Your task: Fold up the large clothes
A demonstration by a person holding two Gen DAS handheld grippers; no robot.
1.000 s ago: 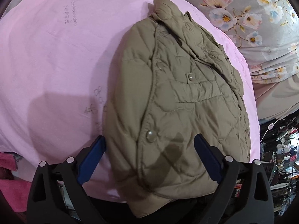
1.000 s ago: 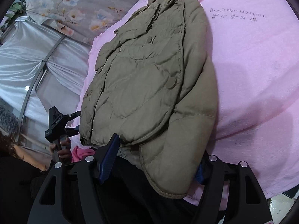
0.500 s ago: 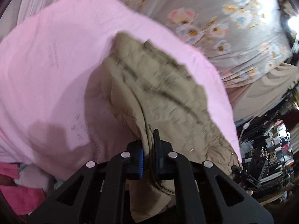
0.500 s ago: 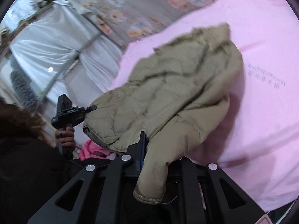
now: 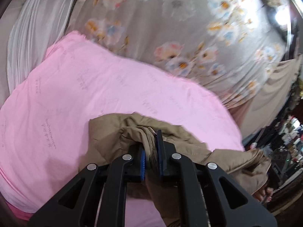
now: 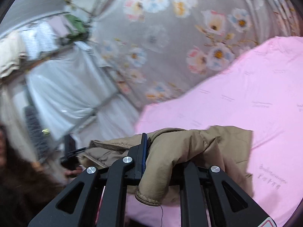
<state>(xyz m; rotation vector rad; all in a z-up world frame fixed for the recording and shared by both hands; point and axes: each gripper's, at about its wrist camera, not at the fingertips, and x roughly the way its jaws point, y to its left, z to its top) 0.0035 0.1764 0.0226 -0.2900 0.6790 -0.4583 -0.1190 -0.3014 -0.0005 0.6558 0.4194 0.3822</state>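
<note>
A khaki quilted jacket (image 5: 178, 136) is lifted off the pink sheet (image 5: 75, 98) and hangs bunched between my two grippers. My left gripper (image 5: 151, 151) is shut on a fold of the jacket near a snap button. In the right wrist view my right gripper (image 6: 149, 151) is shut on the jacket (image 6: 181, 145); the cuffed sleeve end drapes over its right finger, which is hidden. The other hand and its gripper (image 6: 70, 155) show at the left, behind the jacket.
The pink sheet (image 6: 246, 94) covers a bed. A grey flowered curtain (image 5: 189, 28) hangs behind it, with white drapes (image 6: 62, 87) to the side. Cluttered shelves (image 5: 287, 143) stand at the far right. The person's dark hair (image 6: 17, 179) is at lower left.
Both grippers have risen and tilted up, lifting the jacket off the sheet toward the near edge. One second ago both were open around the flat jacket; both have closed on it.
</note>
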